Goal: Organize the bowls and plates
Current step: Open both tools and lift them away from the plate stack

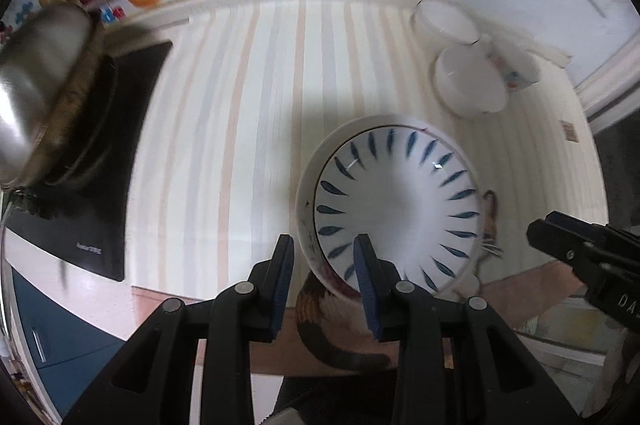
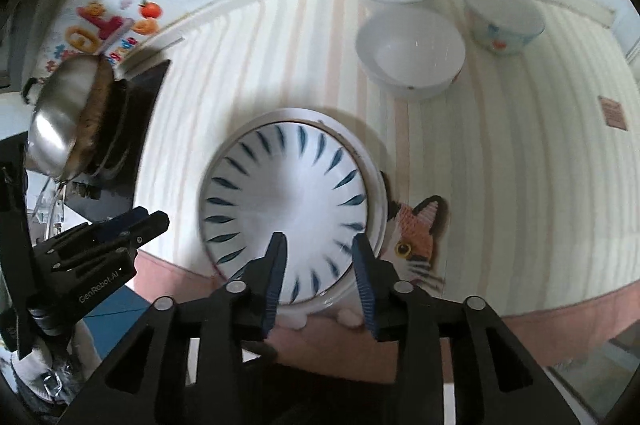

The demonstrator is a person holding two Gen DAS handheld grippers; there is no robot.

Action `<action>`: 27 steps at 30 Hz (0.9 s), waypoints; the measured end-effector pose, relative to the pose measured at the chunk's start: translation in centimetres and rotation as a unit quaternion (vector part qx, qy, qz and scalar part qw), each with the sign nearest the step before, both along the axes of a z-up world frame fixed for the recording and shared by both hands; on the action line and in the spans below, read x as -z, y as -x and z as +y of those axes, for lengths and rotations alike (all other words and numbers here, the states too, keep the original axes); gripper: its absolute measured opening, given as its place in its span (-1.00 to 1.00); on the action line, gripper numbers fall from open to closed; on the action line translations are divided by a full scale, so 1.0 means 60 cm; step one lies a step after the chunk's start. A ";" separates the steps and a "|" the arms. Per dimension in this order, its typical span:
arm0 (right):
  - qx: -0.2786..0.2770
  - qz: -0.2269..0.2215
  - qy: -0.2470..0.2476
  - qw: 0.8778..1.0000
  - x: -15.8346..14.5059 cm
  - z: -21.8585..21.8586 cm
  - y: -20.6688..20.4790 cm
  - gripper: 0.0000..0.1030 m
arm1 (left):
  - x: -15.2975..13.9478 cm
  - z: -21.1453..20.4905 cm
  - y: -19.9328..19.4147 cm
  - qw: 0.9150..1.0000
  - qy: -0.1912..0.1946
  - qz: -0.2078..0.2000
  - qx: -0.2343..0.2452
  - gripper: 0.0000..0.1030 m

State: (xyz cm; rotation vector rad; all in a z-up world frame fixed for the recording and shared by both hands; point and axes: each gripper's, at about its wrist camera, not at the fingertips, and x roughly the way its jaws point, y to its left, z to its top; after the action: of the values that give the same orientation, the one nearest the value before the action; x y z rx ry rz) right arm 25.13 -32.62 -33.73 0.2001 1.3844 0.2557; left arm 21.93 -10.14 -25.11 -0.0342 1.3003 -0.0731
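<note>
Two grippers, left gripper (image 1: 324,277) and right gripper (image 2: 320,277), hang over the blue-leaf bowl (image 2: 286,209), jaws parted, gripping nothing. That bowl sits nested in a white dish (image 2: 376,181); three bowls (image 2: 412,51) stand beyond it on the striped table (image 2: 520,165). Risk: one descending jaw clipping the rim, tipping the nest.

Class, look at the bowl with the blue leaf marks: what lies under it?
The blue-leaf bowl sits nested in a larger white dish, whose rim shows around it. Under both lies the striped cloth with a cat picture. The dish's inside is covered.
</note>
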 end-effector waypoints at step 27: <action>0.030 -0.149 0.042 0.987 -0.267 0.028 0.281 0.80 | -0.188 0.007 0.234 0.992 0.021 -0.122 0.002 0.85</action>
State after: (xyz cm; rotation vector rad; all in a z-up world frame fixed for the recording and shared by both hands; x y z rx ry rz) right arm 8.25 -30.95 -17.72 0.1269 1.0876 0.1677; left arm 7.90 -9.72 -13.80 -0.0565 1.0539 -0.1046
